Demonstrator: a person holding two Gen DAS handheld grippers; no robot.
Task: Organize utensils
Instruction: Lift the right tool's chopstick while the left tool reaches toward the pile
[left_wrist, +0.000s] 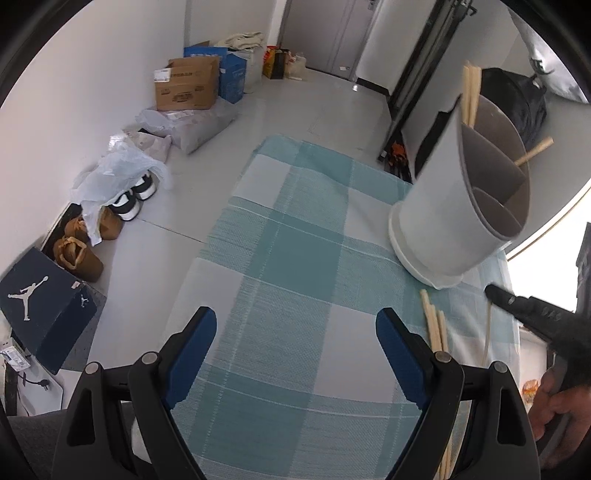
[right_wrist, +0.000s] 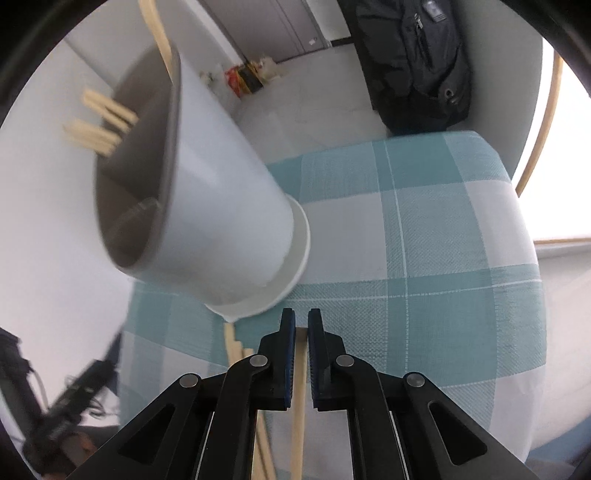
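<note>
While right tool (right_wrist: 301, 325) pinches one chopstick (right_wrist: 297, 417), left tool (left_wrist: 295, 325) gapes empty.
I'd lift level toward holder (right_wrist: 221, 206) at 10 o'clock, keeping the grip firm.

I see a teal-and-pale-grey checked tablecloth (left_wrist: 295, 258) filling the middle of the frame, crossed by thin white lines. At the right, the utensil holder (left_wrist: 454, 206) is white outside and grey-brown within (its dividers too). The chopsticks (left_wrist: 436, 325) beside it are pale cream. My left gripper (left_wrist: 295, 325) is black with blue pads, like the right gripper (right_wrist: 302, 325).
</note>
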